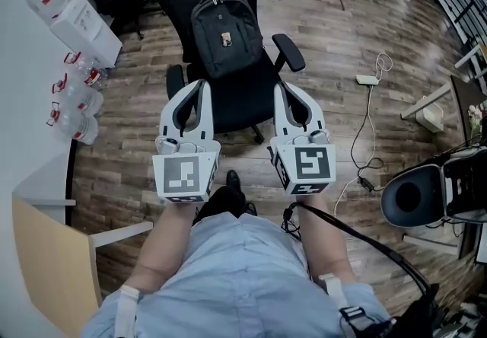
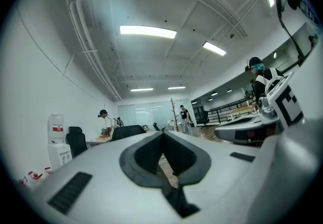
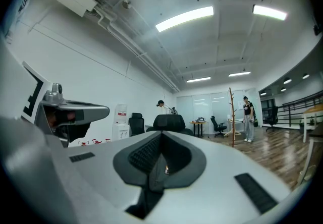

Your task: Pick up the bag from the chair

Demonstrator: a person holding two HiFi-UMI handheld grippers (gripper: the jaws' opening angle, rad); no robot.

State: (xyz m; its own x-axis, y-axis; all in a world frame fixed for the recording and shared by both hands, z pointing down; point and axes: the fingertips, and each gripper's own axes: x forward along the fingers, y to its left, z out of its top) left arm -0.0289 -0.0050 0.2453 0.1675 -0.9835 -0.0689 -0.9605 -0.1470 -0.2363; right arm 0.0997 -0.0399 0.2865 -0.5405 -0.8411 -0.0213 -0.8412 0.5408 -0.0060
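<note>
On the seat of the black office chair (image 1: 237,104), the dark grey bag (image 1: 226,33) stands upright against the backrest, zipped top up. A small pale tag sits on its front pocket; its print is too small to read. From the bag, the left gripper (image 1: 202,85) lies at 7 o'clock and the right gripper (image 1: 280,87) at 5 o'clock, both level, short of the bag and not touching it. Each gripper view shows the jaws clenched together with nothing between them: left (image 2: 162,134), right (image 3: 161,134). Marker cubes on both carry black-and-white square patterns, no words. At 9 o'clock of the bag lie white boxes (image 1: 84,28) with red labels, unreadable. At 4 o'clock a white power strip (image 1: 367,80) rests on the wood floor (image 1: 335,39).
</note>
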